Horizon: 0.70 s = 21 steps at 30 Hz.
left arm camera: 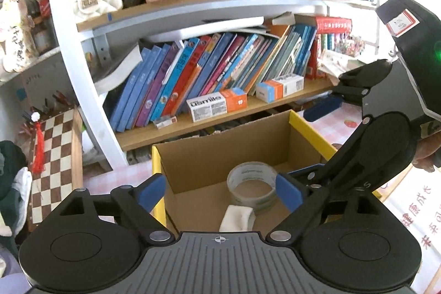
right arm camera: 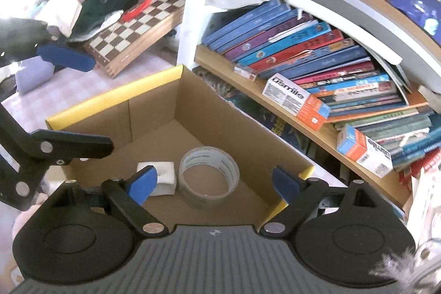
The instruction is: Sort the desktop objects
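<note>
Tongs of both grippers gape wide, holding nothing: left tongs (left arm camera: 220,190), right tongs (right arm camera: 215,185), both hovering above the open brown cardboard box with yellow rim (right arm camera: 115,92) on the pink checked counter (right arm camera: 55,98). Inside on the box floor: clear packing tape roll (right arm camera: 209,173) lying flat, hole up, touching the white folded cloth pad (right arm camera: 162,178) at its 9 o'clock. From the right tongs the roll sits dead ahead at 12 o'clock; right looks nearer. Sorted items look deposited; likely next fetch elsewhere.
</note>
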### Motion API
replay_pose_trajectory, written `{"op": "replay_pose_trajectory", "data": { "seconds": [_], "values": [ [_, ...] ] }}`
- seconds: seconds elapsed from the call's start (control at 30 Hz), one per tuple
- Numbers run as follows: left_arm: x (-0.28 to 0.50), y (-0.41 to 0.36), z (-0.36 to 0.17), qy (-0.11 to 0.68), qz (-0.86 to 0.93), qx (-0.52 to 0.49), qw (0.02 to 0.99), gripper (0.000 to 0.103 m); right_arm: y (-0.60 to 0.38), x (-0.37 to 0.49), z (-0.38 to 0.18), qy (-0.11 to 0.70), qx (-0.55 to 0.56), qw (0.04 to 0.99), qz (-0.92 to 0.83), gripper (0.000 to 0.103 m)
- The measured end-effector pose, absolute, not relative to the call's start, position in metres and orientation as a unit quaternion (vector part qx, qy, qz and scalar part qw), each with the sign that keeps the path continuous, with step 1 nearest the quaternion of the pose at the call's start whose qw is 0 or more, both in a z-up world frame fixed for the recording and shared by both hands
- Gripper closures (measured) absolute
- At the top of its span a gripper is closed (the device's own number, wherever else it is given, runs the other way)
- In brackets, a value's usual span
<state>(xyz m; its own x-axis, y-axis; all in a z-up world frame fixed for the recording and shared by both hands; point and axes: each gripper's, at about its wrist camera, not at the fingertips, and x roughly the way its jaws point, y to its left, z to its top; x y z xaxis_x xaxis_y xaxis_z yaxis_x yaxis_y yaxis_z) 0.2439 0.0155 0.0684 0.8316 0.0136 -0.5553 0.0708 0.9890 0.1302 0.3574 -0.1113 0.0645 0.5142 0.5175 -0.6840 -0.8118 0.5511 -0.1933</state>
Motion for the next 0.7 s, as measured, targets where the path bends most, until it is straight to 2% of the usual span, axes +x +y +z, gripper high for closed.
{"op": "replay_pose_trajectory", "data": {
  "seconds": [0.17, 0.7],
  "values": [
    [0.221, 0.018, 0.074, 0.28, -0.016, 0.066, 0.957, 0.012, -0.126, 0.337, 0.072, 0.281, -0.236, 0.849, 0.38, 0.008],
    [0.158, 0.03, 0.082, 0.261, -0.013, 0.054, 0.964, 0.011, -0.156, 0.264, 0.092, 0.256, -0.186, 0.89, 0.329, 0.007]
  ]
}}
